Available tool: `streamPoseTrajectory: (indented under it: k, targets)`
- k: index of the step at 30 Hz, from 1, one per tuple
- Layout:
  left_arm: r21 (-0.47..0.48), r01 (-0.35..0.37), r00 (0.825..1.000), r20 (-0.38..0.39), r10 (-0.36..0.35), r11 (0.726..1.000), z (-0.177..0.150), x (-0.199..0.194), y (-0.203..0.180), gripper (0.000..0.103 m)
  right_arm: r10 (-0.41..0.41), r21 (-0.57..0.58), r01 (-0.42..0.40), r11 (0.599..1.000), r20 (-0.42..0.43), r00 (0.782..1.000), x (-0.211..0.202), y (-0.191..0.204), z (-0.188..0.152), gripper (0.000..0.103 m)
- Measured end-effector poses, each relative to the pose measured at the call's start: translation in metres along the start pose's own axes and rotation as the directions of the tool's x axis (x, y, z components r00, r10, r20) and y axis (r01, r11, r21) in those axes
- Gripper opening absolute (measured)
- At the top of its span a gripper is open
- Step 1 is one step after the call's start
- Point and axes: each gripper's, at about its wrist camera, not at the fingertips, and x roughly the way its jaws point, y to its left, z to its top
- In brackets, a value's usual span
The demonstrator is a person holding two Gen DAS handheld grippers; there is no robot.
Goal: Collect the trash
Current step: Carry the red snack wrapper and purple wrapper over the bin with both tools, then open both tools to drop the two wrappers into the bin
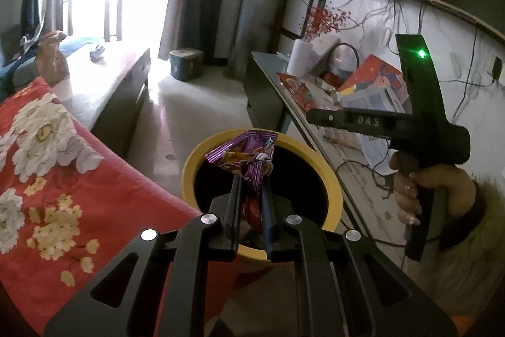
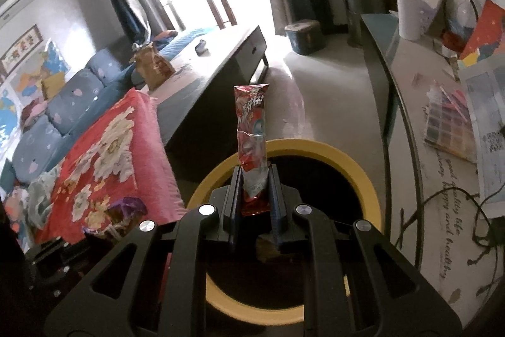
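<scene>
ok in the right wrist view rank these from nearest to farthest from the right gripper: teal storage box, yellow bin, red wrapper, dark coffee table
1. red wrapper, pinched in the right gripper, sticking upward
2. yellow bin, directly under and just ahead
3. dark coffee table, beyond, to the left
4. teal storage box, far across the floor by the bright doorway

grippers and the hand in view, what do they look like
Both the left gripper and right gripper are matte black, with slotted linkage arms, round silver bolt heads and narrow jaws. Seen from the left wrist view, the right one carries a green light and "DAS" lettering. The hand wears a pale fuzzy sleeve.
</scene>
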Motion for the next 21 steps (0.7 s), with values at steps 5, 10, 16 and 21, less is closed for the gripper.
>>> streamPoseTrajectory:
  k: [5,10,16,21]
  targets:
    - [0.005,0.021,1.0,-0.024,-0.021,1.0,-0.002,0.015,-0.007,0.011,-0.019,0.031,0.02,0.999,-0.017,1.0,0.003,-0.014,-0.003,0.012]
    - [0.013,0.041,0.998,-0.045,-0.041,0.999,-0.003,0.029,-0.012,0.011,-0.025,0.056,0.027,0.998,-0.032,0.999,0.008,-0.023,-0.007,0.012]
    - [0.011,0.061,0.995,-0.079,-0.06,0.998,-0.005,0.05,-0.016,0.012,-0.019,0.084,0.024,0.996,-0.054,0.998,0.015,-0.032,-0.012,0.014]
    - [0.021,0.074,0.992,-0.106,-0.071,0.997,-0.005,0.068,-0.019,0.013,-0.031,0.104,0.037,0.994,-0.065,0.997,0.018,-0.039,-0.016,0.018]
